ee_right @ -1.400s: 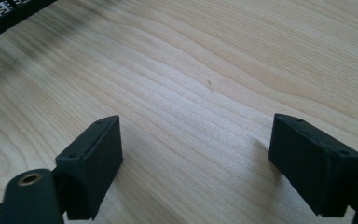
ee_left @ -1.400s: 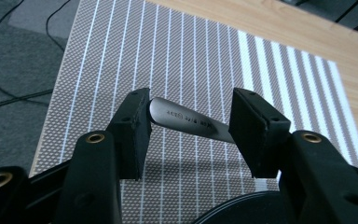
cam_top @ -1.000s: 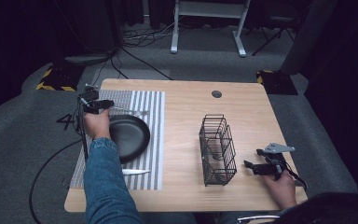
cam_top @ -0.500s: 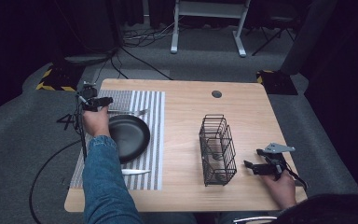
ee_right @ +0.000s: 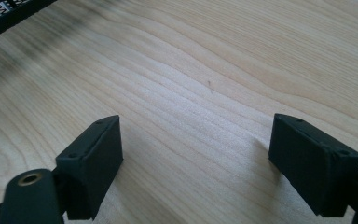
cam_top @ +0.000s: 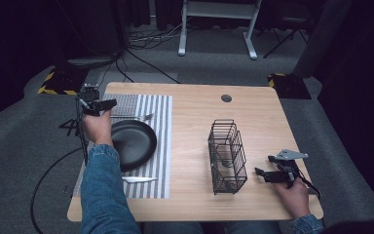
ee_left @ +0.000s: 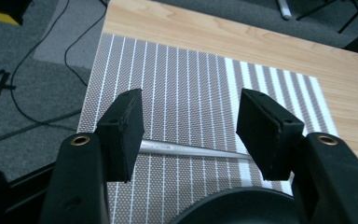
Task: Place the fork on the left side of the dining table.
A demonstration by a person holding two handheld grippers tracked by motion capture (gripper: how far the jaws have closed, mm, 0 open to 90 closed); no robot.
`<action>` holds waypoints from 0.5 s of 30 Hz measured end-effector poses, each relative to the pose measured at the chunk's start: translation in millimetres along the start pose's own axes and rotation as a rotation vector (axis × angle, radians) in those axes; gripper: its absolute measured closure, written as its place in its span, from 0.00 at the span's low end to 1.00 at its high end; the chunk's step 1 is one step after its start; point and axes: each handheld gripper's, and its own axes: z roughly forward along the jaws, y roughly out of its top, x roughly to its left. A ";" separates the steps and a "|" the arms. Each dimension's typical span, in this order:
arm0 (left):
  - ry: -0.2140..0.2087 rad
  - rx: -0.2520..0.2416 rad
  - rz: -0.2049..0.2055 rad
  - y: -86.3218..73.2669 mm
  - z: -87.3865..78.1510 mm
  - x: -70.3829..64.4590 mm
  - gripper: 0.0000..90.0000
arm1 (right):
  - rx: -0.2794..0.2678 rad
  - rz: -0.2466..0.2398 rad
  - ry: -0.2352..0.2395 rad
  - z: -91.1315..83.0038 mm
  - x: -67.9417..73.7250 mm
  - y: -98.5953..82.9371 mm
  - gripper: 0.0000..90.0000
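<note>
My left gripper (cam_top: pixel 103 104) hovers over the far left of a striped placemat (cam_top: pixel 161 117), open and holding nothing. In the left gripper view its jaws (ee_left: pixel 189 126) stand wide apart above a fork handle (ee_left: pixel 191 151) lying across the placemat (ee_left: pixel 186 84). The fork (cam_top: pixel 131 117) lies just beyond a black plate (cam_top: pixel 134 144), whose rim (ee_left: pixel 233 207) shows at the bottom. A knife (cam_top: pixel 139 179) lies on the mat's near side. My right gripper (cam_top: pixel 265 173) rests open at the table's near right; its jaws (ee_right: pixel 196 158) sit low over bare wood (ee_right: pixel 205 70).
A black wire basket (cam_top: pixel 227 156) stands in the middle right of the wooden table (cam_top: pixel 199 112), just left of the right gripper. A round cable hole (cam_top: pixel 226 98) sits at the far edge. Cables (cam_top: pixel 141 58) and a desk frame (cam_top: pixel 219 19) lie on the carpet beyond.
The left gripper has shifted slightly toward the far left of the placemat, over the fork. The right gripper has stayed still.
</note>
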 end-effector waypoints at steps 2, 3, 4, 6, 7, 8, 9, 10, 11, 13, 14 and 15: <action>0.000 -0.007 0.030 0.7 -13.0 -5.1 0.46 | 0.000 -0.001 0.000 0.0 0.0 0.0 0.19; 0.002 -0.011 0.041 0.9 -17.4 -7.8 0.46 | 0.000 0.000 0.000 0.0 0.0 0.0 0.19; 0.002 -0.011 0.041 0.9 -17.4 -7.8 0.46 | 0.000 -0.001 0.000 0.0 0.0 0.0 0.20; 0.001 -0.019 0.070 1.4 -26.7 -12.8 0.46 | 0.000 0.000 0.000 0.0 0.0 0.0 0.19; -0.005 -0.021 0.081 1.5 -31.4 -14.9 0.46 | 0.000 0.000 0.000 0.0 0.0 0.0 0.19; -0.014 -0.026 0.086 1.5 -35.7 -17.3 0.46 | 0.000 -0.001 0.000 0.0 0.0 0.0 0.19; -0.023 -0.032 0.091 1.4 -40.0 -19.7 0.46 | 0.000 0.000 0.000 0.0 0.0 0.0 0.19; -0.031 -0.034 0.102 1.2 -44.4 -21.9 0.46 | 0.000 0.000 0.000 0.0 0.0 0.0 0.19; -0.037 -0.035 0.108 0.7 -48.6 -24.4 0.46 | 0.000 0.000 0.000 0.0 0.0 0.0 0.19; -0.046 -0.036 0.136 -0.6 -57.1 -29.4 0.46 | 0.000 0.000 0.000 0.0 -0.1 0.0 0.19; -0.047 -0.044 0.147 -1.6 -59.8 -30.8 0.46 | 0.000 0.000 0.000 0.0 -0.1 0.0 0.19; -0.054 -0.052 0.152 -3.0 -63.7 -32.4 0.46 | 0.000 0.000 0.000 0.0 -0.1 0.1 0.19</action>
